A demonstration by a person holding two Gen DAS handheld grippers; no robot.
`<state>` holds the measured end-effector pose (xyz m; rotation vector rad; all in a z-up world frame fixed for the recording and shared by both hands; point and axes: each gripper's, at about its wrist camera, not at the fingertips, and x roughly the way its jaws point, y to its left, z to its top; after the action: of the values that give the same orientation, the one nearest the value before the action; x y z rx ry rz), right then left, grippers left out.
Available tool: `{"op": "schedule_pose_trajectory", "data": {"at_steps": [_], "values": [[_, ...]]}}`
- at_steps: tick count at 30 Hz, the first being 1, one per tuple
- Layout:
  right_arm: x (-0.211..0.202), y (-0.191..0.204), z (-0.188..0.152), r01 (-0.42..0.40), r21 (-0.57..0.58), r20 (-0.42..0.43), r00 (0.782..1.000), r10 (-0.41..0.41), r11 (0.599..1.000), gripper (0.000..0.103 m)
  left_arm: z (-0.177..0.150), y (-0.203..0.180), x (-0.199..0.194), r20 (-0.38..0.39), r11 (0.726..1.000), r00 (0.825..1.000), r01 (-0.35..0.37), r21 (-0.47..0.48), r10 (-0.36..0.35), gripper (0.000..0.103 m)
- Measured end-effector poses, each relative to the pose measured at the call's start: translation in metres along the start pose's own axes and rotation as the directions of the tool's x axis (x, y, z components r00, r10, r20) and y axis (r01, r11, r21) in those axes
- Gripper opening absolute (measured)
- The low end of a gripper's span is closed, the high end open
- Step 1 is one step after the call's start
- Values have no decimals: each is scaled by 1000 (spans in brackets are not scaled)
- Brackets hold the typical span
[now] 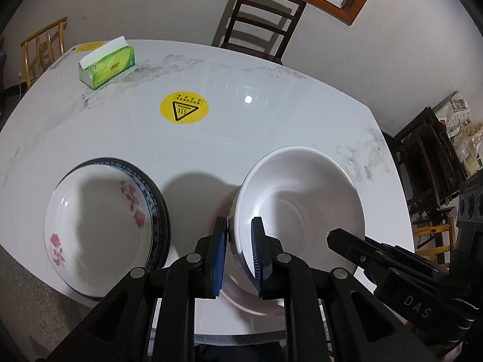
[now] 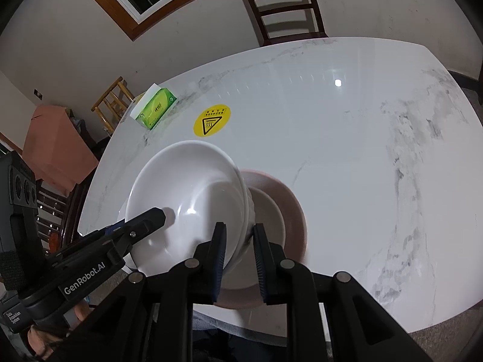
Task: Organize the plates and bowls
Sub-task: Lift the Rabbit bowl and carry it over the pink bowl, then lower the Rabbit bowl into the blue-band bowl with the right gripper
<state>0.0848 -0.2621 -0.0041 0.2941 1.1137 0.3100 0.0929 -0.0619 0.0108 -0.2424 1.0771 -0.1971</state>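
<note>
**White bowl carried by both rims**

White bowl [image 1: 299, 205] hangs at centre-right of the left view, above a pink plate [image 2: 289, 211]. Left gripper [image 1: 239, 253] and right gripper [image 2: 239, 250] each pinch an opposite rim, likely to keep it level. Lower left, a flowered bowl [image 1: 96, 226] waits stacked on dark plates.

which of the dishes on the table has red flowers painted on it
The floral bowl, on dark-rimmed plates left of the plain white bowl that both grippers hold; the pink plate is also unpatterned.
</note>
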Motion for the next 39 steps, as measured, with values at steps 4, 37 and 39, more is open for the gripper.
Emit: {"op": "schedule_pose_trajectory", "data": {"at_steps": [4, 37, 39], "values": [[1, -1, -6, 10, 3, -6, 1000, -10, 1000, 19, -7, 0, 3, -14, 1000, 1000, -6, 4, 6, 13], [35, -19, -10, 26, 58, -78, 997, -21, 998, 20, -14, 0, 44, -94, 999, 995, -40, 22, 42, 13], [36, -19, -10, 25, 61, -74, 997, -21, 998, 21, -14, 0, 44, -90, 999, 995, -43, 25, 45, 13]]}}
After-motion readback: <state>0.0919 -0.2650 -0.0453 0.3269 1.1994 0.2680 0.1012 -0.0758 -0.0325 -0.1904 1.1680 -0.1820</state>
